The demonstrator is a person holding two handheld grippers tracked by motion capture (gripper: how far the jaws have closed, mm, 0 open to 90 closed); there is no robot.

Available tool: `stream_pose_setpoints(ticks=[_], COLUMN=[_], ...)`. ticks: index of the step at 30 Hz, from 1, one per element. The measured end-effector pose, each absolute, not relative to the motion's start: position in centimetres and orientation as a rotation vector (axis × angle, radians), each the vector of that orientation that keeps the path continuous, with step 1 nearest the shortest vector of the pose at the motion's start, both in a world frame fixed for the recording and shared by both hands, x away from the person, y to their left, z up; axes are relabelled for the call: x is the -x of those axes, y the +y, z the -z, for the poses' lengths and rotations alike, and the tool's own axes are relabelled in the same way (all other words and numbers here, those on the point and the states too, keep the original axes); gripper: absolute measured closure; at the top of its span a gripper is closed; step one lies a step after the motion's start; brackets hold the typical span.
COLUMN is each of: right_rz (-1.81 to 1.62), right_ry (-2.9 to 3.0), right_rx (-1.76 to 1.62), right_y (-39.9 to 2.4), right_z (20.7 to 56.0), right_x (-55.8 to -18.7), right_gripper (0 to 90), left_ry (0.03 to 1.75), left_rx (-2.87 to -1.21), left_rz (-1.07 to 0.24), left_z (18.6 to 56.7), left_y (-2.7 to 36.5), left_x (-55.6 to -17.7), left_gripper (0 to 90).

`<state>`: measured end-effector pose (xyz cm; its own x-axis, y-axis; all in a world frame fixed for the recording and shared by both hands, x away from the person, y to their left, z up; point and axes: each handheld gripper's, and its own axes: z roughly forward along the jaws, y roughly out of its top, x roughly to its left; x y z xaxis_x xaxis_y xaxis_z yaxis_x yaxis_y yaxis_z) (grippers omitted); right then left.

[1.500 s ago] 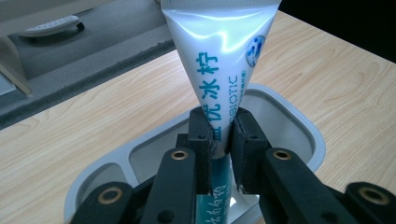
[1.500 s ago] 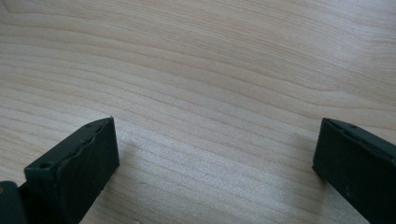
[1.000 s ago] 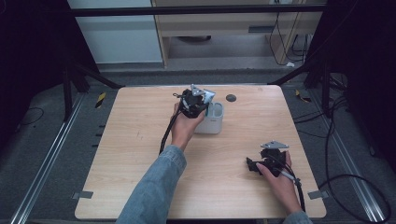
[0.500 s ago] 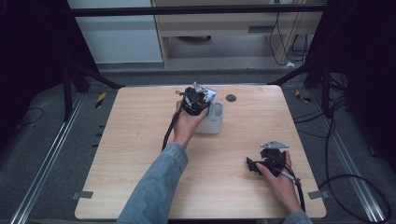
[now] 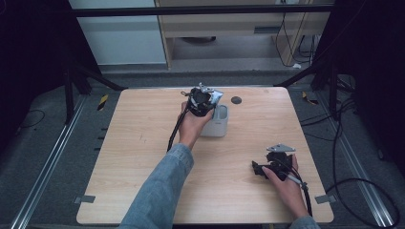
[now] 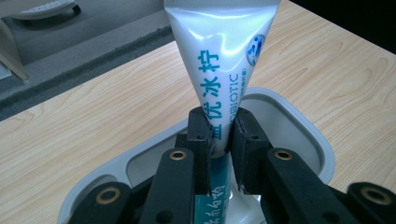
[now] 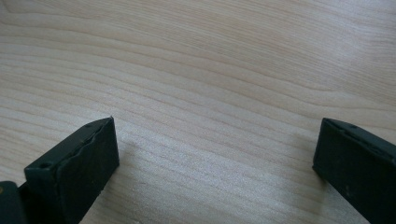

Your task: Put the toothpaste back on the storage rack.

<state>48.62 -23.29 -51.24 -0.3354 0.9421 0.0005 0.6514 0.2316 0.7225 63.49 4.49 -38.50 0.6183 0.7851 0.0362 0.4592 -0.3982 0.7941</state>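
Left gripper view: left gripper (image 6: pixel 218 140) has its jaws pinched tight on a white toothpaste tube (image 6: pixel 219 56) — grip sits low on the body, where the tube narrows.
Tube pose: upright, flat crimped end up, lower end down inside the white holder cup (image 6: pixel 299 121); whether it touches the bottom I cannot tell.
Why held so: a narrow mid-body pinch keeps the tube vertical, so it lines up with the cup mouth — likely being set in or lifted out, direction unclear.
Cup spot: high view puts the cup (image 5: pixel 220 125) toward the far middle of the worktop (image 5: pixel 133 143), under the left gripper (image 5: pixel 203 98).
Right gripper: (image 7: pixel 215 154) jaws spread wide, nothing between them, just bare wood; in the high view it (image 5: pixel 267 167) rests near the right front edge — parked well clear of the cup.
Small dark disc: (image 5: pixel 236 100) near the far edge, just beyond the cup, untouched.
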Motion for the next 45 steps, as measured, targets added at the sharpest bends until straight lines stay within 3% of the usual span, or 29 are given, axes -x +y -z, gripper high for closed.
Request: stream_pose_setpoints(ticks=[24, 45], right_rz=[-0.886, -0.884], right_ry=[2.072, 2.071], right_rx=[-1.463, -1.46], right_y=[-23.3, -23.3], right_z=[51.2, 51.3], right_x=[-48.6, -48.6], right_gripper=[0.4, 0.4], left_ry=[0.986, 0.954], left_rx=[-2.048, -2.032], left_rz=[-0.509, -0.573], left_z=[38.3, 37.7], left_y=[4.3, 4.5], left_x=[-63.5, -62.0], left_gripper=[77.4, 64.3])
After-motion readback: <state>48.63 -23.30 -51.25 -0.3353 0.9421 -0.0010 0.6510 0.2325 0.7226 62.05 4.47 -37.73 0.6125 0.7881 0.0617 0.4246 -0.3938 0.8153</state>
